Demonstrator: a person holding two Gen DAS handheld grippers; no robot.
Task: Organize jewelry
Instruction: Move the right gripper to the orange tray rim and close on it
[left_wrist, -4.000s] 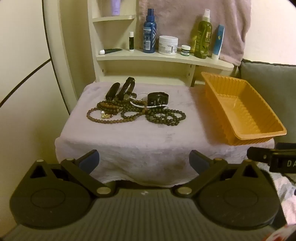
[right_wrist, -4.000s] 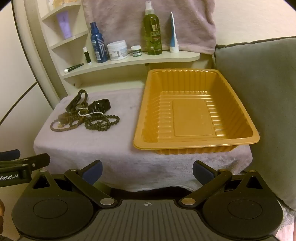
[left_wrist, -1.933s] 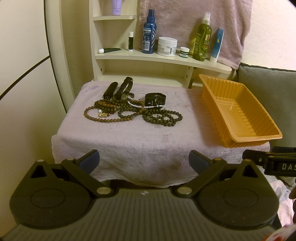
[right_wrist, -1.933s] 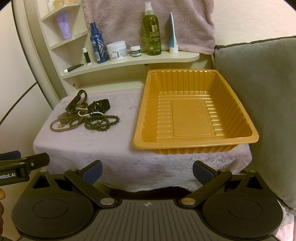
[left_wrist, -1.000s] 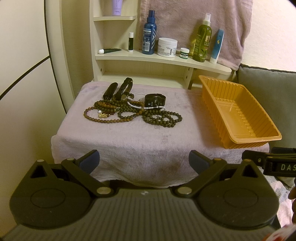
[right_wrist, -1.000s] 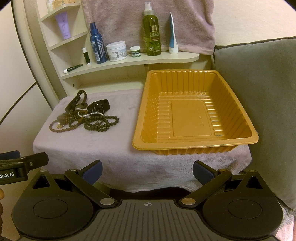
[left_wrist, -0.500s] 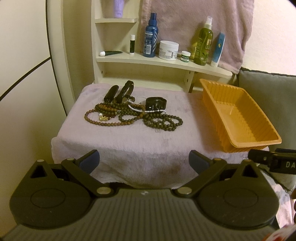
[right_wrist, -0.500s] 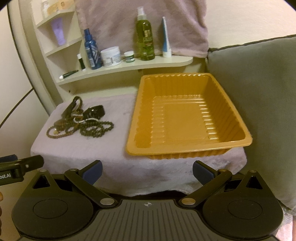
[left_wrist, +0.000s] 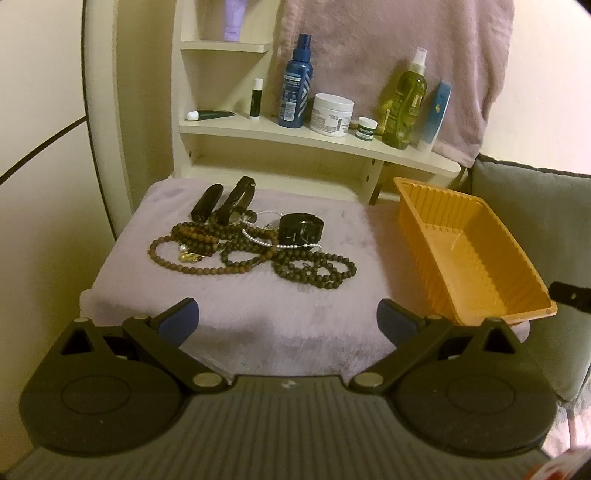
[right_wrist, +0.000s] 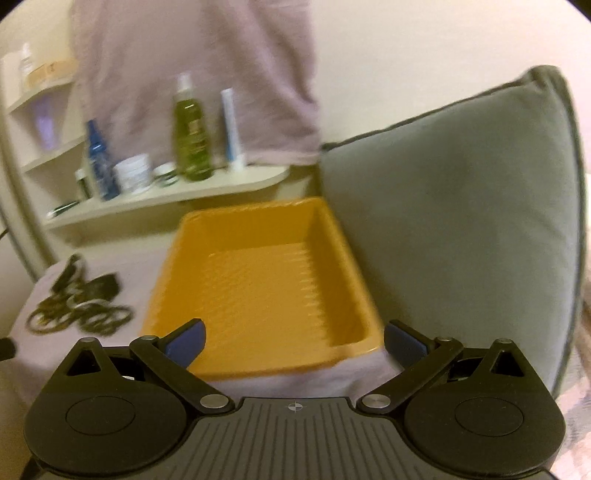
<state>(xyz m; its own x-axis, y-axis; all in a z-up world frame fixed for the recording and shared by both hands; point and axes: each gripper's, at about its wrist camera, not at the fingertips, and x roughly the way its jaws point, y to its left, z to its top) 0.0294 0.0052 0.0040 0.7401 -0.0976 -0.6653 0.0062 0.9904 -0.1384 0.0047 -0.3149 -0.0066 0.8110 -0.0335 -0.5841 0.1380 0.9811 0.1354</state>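
Observation:
A tangle of brown bead necklaces (left_wrist: 236, 254) lies on a table under a lilac cloth (left_wrist: 258, 314), with a white pearl strand, a black watch (left_wrist: 300, 229) and black straps (left_wrist: 236, 199) among them. To its right stands an empty orange tray (left_wrist: 476, 273). My left gripper (left_wrist: 286, 321) is open, held over the table's near edge short of the beads. My right gripper (right_wrist: 293, 343) is open too, just before the tray's (right_wrist: 266, 291) near rim. The jewelry pile (right_wrist: 79, 306) is blurred at that view's left.
A cream shelf (left_wrist: 314, 136) behind the table carries bottles, jars and tubes, with a lilac towel (left_wrist: 388, 55) hanging above. A grey cushion (right_wrist: 461, 221) stands close against the tray's right side. The other gripper's black tip (left_wrist: 570, 295) shows at the right edge.
Both grippers have moved forward toward the table. The right one has also swung to the right, blurring its view and bringing the cushion in. Nothing was grasped.

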